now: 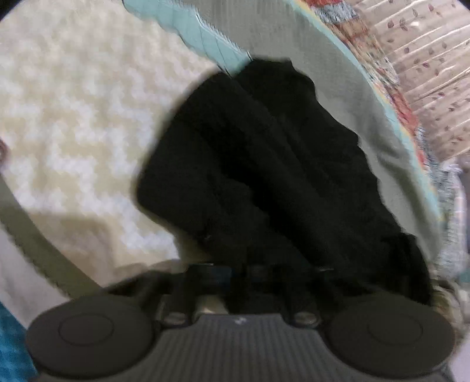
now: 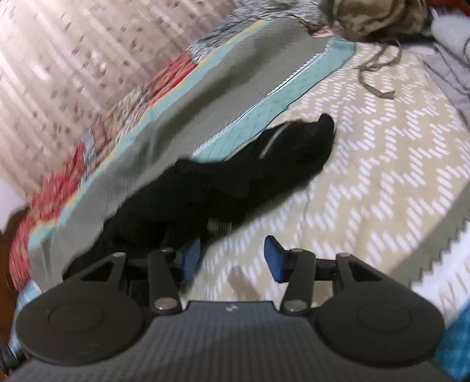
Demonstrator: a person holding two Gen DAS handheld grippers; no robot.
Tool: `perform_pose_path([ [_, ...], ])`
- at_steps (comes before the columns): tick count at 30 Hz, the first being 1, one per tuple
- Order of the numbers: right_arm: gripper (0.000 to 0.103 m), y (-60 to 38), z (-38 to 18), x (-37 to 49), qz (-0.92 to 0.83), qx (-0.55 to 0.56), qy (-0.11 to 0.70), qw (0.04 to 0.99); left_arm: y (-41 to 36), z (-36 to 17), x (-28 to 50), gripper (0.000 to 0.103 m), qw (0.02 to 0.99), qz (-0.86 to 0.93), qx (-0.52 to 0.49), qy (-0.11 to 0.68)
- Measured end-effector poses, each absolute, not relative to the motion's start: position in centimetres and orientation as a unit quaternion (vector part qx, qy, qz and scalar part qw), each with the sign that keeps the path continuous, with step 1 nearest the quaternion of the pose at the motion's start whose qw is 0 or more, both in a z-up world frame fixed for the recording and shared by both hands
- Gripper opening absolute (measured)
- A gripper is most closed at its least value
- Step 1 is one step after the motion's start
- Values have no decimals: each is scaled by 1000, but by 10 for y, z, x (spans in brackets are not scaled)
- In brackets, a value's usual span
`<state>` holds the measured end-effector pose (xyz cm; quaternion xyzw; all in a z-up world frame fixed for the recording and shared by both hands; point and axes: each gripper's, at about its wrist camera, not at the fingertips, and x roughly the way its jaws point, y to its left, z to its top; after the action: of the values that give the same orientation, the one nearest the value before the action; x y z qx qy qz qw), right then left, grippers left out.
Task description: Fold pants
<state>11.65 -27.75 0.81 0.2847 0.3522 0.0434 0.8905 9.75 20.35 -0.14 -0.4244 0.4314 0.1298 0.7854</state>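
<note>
Your black pants (image 2: pixel 235 182) lay in a rumpled, stretched-out heap on the bed (image 2: pixel 382 164), partly on its beige zigzag-patterned cover and partly over the edge of a grey blanket (image 2: pixel 182 111) with a teal border. In the left wrist view, the pants (image 1: pixel 264 164) filled the middle of the picture, running from the gripper up toward the teal border, with the grey blanket (image 1: pixel 346 76) to their right and the zigzag cover of the bed (image 1: pixel 73 102) to their left.

Your left gripper (image 1: pixel 255 270) was closed all the way; its fingers were sunk into the dark cloth at the near end of the pants, and the fabric bunched right over them, so it looked to be pinching the pants, though blur hid the exact contact.

Your right gripper (image 2: pixel 232 258) stood about half open, its blue pads (image 2: pixel 274 258) apart with only bed cover showing between them. Its left pad sat just beside the near end of the pants, at the cloth's edge; the right pad was clear of them. Nothing was held in it.

A pale curtain (image 2: pixel 58 58) with small leaf prints hung beyond the blanket, and other clothes (image 2: pixel 382 17) were piled at the far corner of the bed.
</note>
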Motion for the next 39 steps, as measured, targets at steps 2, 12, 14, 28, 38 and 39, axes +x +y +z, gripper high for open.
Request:
perform_pose_path([
  [2,66,-282,3,127,24,315,344,884,200,12,87,7,794,130,-412,427],
  [12,6,-253,84,209,72,304,251,916,233,65,-37,7,822,165,-395,377],
  [14,10,-233,106,225,89,291,249,919,239,54,-38,7,807,180,-401,394],
  [28,56,-276,19,183,49,297,338,892,231,44,-39,7,809,170,-398,397],
  [38,10,-270,14,229,-8,357,322,877,216,52,-44,7,815,172,-383,399],
  [39,10,-271,27,224,4,357,297,886,216,52,-42,7,817,171,-380,398],
])
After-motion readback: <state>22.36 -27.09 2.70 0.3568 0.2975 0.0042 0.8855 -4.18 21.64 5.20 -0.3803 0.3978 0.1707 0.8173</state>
